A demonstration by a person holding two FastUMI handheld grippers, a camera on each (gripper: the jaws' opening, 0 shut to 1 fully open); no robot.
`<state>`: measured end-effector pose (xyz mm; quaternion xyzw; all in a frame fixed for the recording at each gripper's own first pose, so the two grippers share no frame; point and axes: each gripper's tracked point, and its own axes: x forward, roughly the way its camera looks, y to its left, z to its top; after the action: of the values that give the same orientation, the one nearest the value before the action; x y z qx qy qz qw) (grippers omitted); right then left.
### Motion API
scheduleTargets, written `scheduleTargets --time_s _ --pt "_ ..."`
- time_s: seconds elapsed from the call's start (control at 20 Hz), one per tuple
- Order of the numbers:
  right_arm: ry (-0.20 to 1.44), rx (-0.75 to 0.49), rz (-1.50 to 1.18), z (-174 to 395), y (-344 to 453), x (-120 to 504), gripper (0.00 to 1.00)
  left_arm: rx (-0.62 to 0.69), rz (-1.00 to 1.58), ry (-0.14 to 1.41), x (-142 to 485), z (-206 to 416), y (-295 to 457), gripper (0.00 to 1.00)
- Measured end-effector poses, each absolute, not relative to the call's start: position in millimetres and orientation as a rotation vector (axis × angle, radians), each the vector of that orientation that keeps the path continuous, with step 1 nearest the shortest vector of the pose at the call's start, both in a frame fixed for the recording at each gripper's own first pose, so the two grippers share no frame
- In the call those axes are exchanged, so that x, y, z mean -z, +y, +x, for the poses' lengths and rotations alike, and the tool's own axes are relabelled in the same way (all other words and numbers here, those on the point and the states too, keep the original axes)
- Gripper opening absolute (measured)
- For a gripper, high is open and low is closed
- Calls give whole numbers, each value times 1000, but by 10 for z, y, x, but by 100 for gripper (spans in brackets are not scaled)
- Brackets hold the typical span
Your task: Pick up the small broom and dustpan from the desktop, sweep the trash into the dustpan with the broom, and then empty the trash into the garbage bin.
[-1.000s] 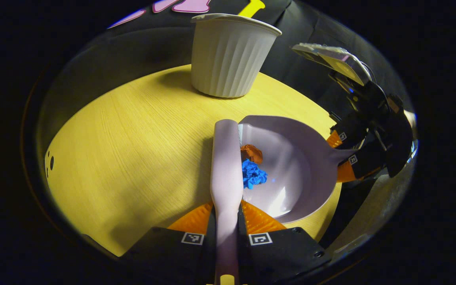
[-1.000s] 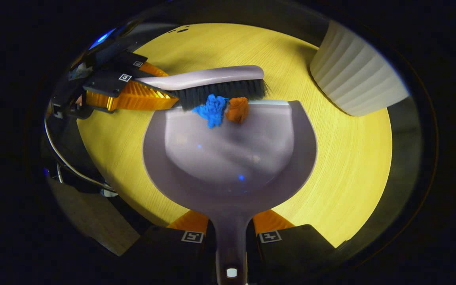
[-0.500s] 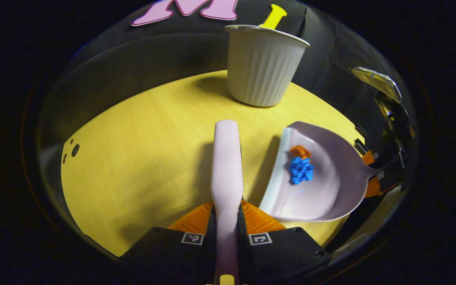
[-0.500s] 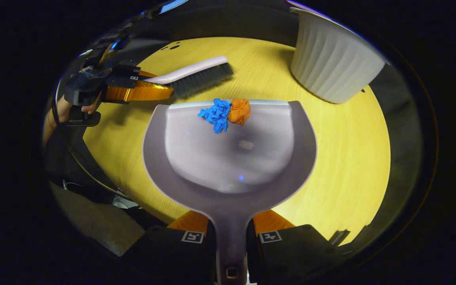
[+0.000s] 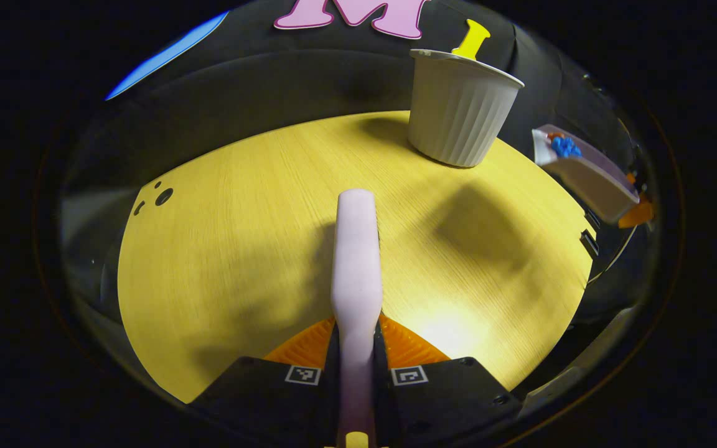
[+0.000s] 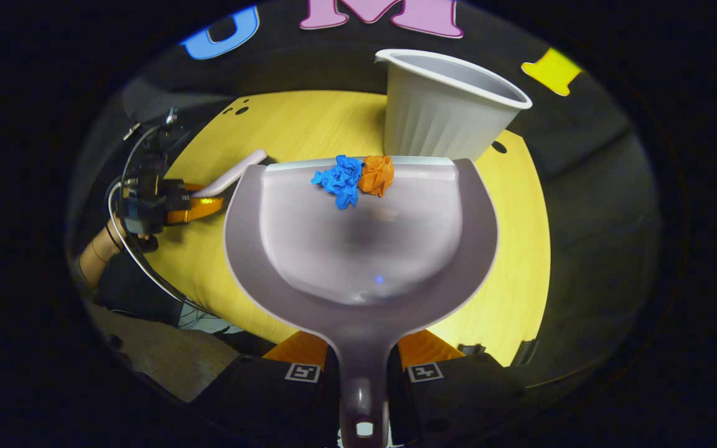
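1. My right jaws (image 6: 362,358) clamp the dustpan (image 6: 358,249) handle, lifted level so paper scraps (image 6: 355,177) stay in.
2. My left jaws (image 5: 356,348) clamp the broom (image 5: 356,249), parked over the worktop (image 5: 240,236).
3. Bin (image 6: 445,112) stands just beyond the dustpan lip, ready for tipping.

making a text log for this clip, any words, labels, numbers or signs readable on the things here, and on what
None can be read on the things here.
Broom, dustpan, bin, table: no print shows.
Small square black-and-white marker tags on each claw: patterns, not words or numbers.
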<state>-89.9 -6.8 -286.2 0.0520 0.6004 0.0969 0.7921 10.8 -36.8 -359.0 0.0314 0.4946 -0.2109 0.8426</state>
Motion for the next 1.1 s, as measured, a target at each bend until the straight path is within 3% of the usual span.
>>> scheduleTargets --time_s 0.4,0.75,1.1 --pt "1244 -131 160 -221 -950 2066 36 425 33 1058 3645 -176 -308 27" --pt "1254 -17 64 654 -1842 1884 36 406 38 1075 3681 -321 -264 27" --pt "1428 -28 -67 1129 -2153 2124 36 374 26 1066 3657 -366 -198 27"
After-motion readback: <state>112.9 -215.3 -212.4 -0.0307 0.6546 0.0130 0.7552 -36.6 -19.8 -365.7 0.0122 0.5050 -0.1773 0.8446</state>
